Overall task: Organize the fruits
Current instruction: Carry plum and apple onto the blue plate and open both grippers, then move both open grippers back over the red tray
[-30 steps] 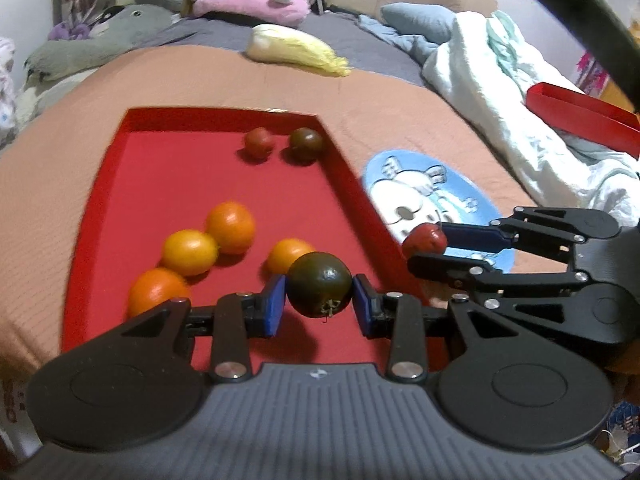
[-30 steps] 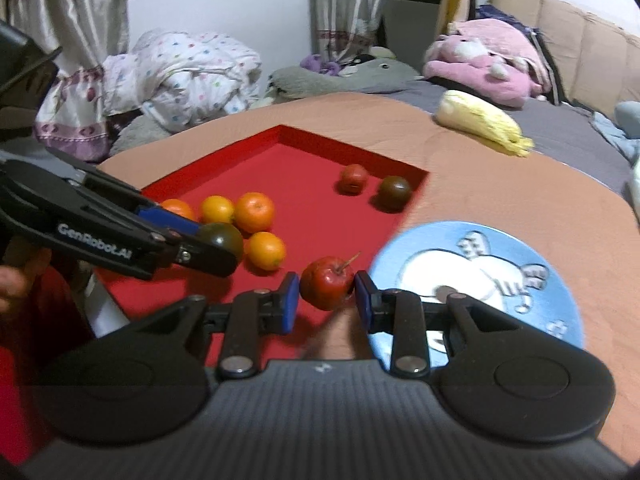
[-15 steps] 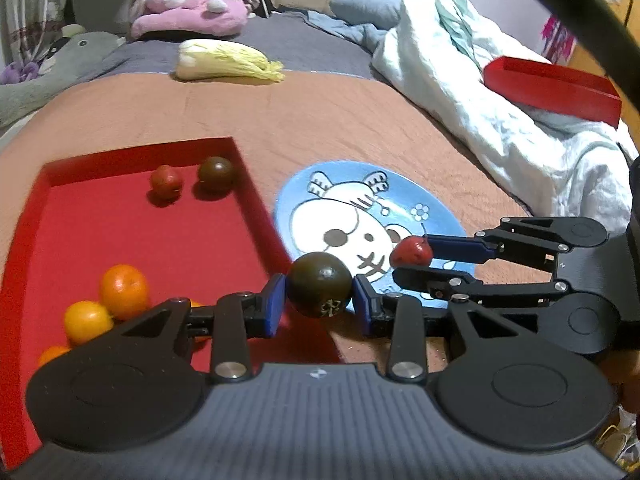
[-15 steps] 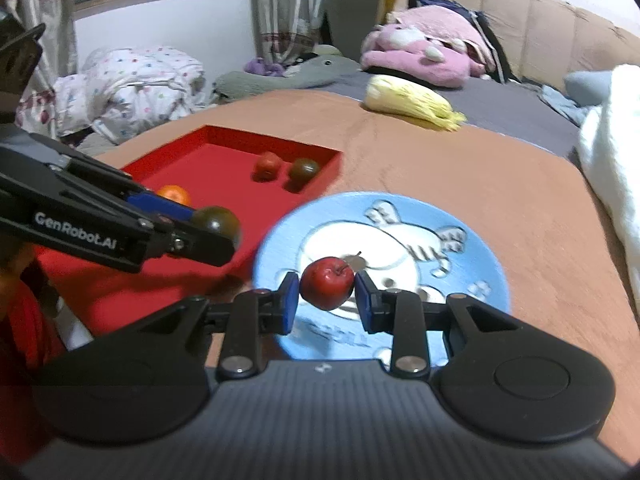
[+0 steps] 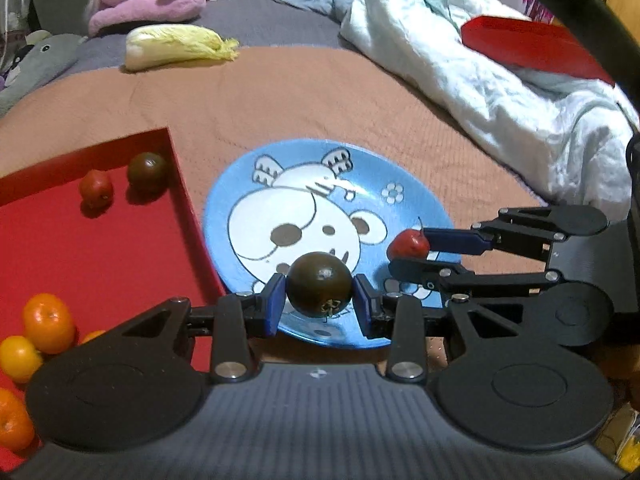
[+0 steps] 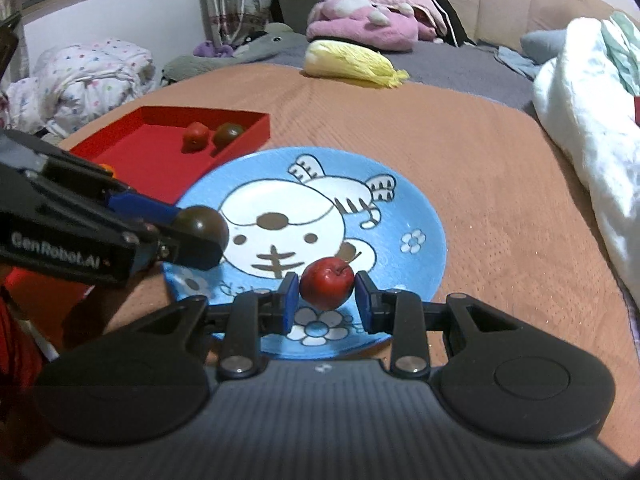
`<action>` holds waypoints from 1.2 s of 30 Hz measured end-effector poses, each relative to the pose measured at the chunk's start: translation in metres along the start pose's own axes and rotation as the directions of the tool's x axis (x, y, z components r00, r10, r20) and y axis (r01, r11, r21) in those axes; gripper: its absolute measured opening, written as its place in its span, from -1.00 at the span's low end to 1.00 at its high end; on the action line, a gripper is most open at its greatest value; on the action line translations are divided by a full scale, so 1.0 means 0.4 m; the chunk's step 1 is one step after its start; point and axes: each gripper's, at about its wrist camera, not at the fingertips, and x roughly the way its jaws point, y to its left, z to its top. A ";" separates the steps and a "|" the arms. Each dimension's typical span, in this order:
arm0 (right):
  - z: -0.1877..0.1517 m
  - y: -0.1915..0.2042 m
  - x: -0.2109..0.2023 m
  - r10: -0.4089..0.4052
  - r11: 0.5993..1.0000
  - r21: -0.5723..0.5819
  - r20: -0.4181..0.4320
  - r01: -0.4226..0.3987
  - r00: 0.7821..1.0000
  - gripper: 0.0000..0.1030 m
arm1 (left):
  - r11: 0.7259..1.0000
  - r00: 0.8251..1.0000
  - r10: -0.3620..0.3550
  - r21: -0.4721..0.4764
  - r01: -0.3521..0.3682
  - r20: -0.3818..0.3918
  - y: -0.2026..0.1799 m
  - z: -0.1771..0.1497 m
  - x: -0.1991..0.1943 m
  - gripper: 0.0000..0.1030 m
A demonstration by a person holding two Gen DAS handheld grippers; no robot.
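My left gripper (image 5: 320, 306) is shut on a dark green-brown tomato (image 5: 319, 283) and holds it over the near edge of the blue bear plate (image 5: 412, 196). My right gripper (image 6: 325, 300) is shut on a small red fruit with a stem (image 6: 326, 283), also over the plate's (image 6: 424, 208) near edge. Each gripper shows in the other's view, the left (image 6: 188, 236) and the right (image 5: 408, 254). The red tray (image 5: 100, 248) left of the plate holds a small red fruit (image 5: 95, 189), a dark tomato (image 5: 147, 166) and several oranges (image 5: 48, 322).
A plush cabbage (image 5: 176, 45) lies at the far edge of the orange bedspread. A white blanket (image 5: 500, 80) is heaped to the right, with a second red tray (image 5: 528, 46) on it. Pink and grey plush toys (image 6: 368, 20) lie behind.
Both grippers have moved right from over the red tray to over the blue plate, each still holding its fruit.
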 end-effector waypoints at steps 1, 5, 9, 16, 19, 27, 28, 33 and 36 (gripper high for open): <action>-0.002 -0.001 0.004 -0.002 1.000 -0.001 -0.005 0.002 1.000 -0.34 | 1.000 1.000 0.003 0.006 -0.003 -0.009 -0.002 -0.001 0.010 -0.18; -0.007 -0.005 0.023 -0.011 1.000 0.007 -0.021 0.011 1.000 -0.34 | 1.000 1.000 0.005 0.017 -0.004 -0.018 -0.006 -0.002 0.031 -0.18; -0.005 -0.013 0.036 -0.016 1.000 0.017 -0.025 0.016 1.000 -0.33 | 1.000 1.000 0.010 0.030 -0.009 -0.023 -0.009 -0.003 0.042 -0.18; -0.003 -0.021 0.046 -0.017 0.999 0.045 -0.033 0.018 0.999 0.24 | 1.000 1.000 0.004 0.023 -0.003 -0.019 0.000 -0.008 0.038 -0.17; 0.001 -0.022 0.029 -0.024 0.999 0.046 -0.005 0.024 1.000 0.48 | 1.000 1.000 -0.001 0.003 0.001 0.004 0.006 -0.014 0.020 -0.06; 0.010 -0.019 -0.032 -0.011 0.999 0.048 0.052 0.009 0.999 0.55 | 1.000 0.999 0.006 -0.013 -0.005 0.052 0.002 -0.045 -0.058 0.17; 0.011 -0.016 -0.037 -0.009 0.999 0.047 0.057 0.006 0.998 0.55 | 1.000 0.998 -0.003 -0.020 0.004 0.058 0.002 -0.054 -0.070 0.17; 0.019 0.006 -0.056 0.003 0.999 0.043 0.080 -0.007 0.997 0.56 | 0.999 0.997 0.019 -0.037 -0.016 0.073 -0.016 -0.092 -0.125 0.33; 0.030 0.021 -0.064 0.008 0.999 0.030 0.094 -0.011 0.995 0.56 | 0.998 0.996 0.033 -0.057 -0.028 0.088 -0.014 -0.121 -0.160 0.39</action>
